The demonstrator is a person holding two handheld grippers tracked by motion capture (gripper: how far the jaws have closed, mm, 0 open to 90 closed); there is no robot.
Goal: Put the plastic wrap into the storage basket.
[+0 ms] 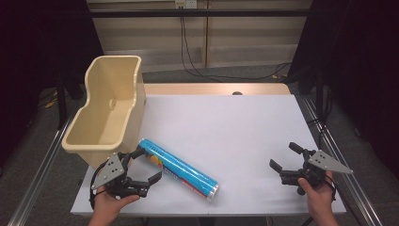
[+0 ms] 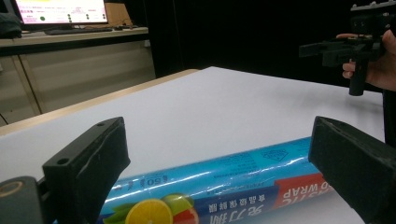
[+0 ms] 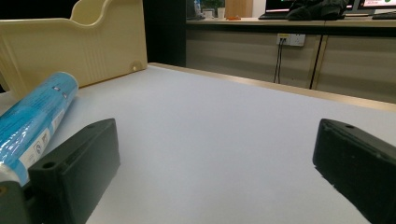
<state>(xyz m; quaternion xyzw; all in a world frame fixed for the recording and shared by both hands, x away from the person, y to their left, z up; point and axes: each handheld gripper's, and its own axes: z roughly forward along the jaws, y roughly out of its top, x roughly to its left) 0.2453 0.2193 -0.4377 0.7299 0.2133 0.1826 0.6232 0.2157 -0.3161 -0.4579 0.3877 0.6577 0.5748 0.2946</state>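
Note:
A blue roll of plastic wrap (image 1: 181,169) lies slantwise on the white table (image 1: 230,117), near the front left. My left gripper (image 1: 148,165) is open beside the roll's upper left part, one jaw on each side, pads apart from it. In the left gripper view the roll (image 2: 219,186) stretches across low between the wide jaws of the left gripper (image 2: 219,140). My right gripper (image 1: 283,155) is open at the front right with nothing between its jaws. In the right gripper view the right gripper (image 3: 215,154) faces bare table, and the roll (image 3: 37,116) lies at the left.
A tall cream plastic bin (image 1: 113,108) stands at the table's left edge, just behind the roll, and its wall (image 3: 79,46) rises at the left of the right gripper view. The person's right hand (image 2: 373,70) holds its gripper far across the table. Black curtains flank both sides.

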